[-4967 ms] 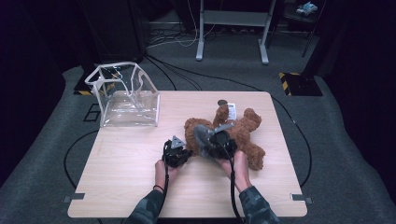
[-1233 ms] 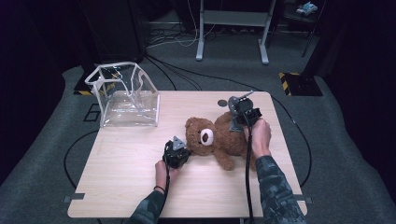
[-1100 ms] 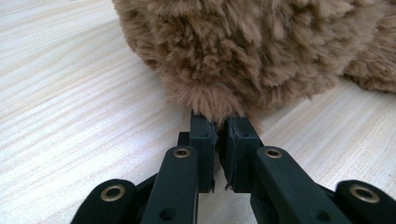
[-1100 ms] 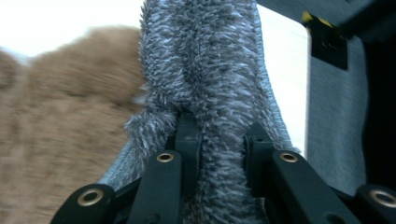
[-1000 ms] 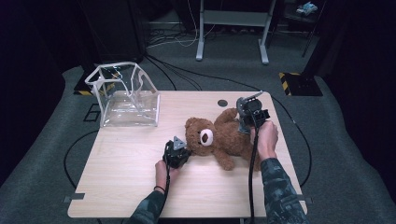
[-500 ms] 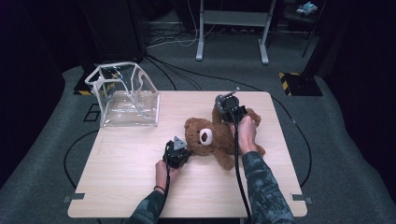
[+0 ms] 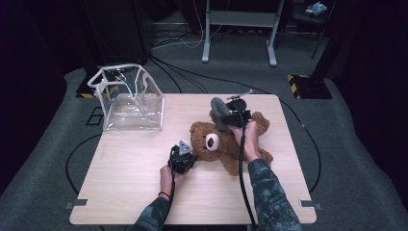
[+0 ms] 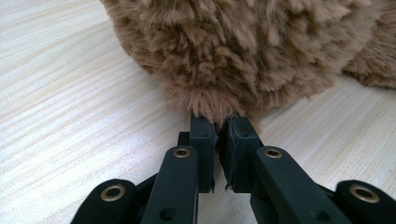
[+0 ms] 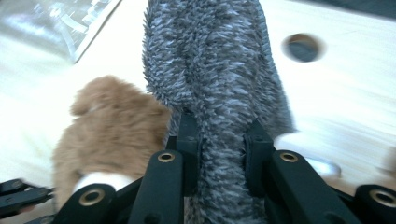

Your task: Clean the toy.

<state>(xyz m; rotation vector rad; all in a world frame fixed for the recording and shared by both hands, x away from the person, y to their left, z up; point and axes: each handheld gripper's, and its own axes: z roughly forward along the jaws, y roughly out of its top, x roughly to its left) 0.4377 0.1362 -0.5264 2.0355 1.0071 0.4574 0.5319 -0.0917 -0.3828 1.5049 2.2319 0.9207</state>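
A: The bear (image 7: 226,144) was brown, its muzzle white. The cloth (image 9: 219,93) was grey flecked with paler grey.
B: And the rest?
A: Black jaws with brass rivets, pale wood table (image 7: 120,192), clear bag (image 7: 127,98) trimmed white

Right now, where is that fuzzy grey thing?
In the high view the grey fuzzy cloth hangs from the right gripper over the teddy bear, right of the clear bag.

one overhead, two close jaw-level views
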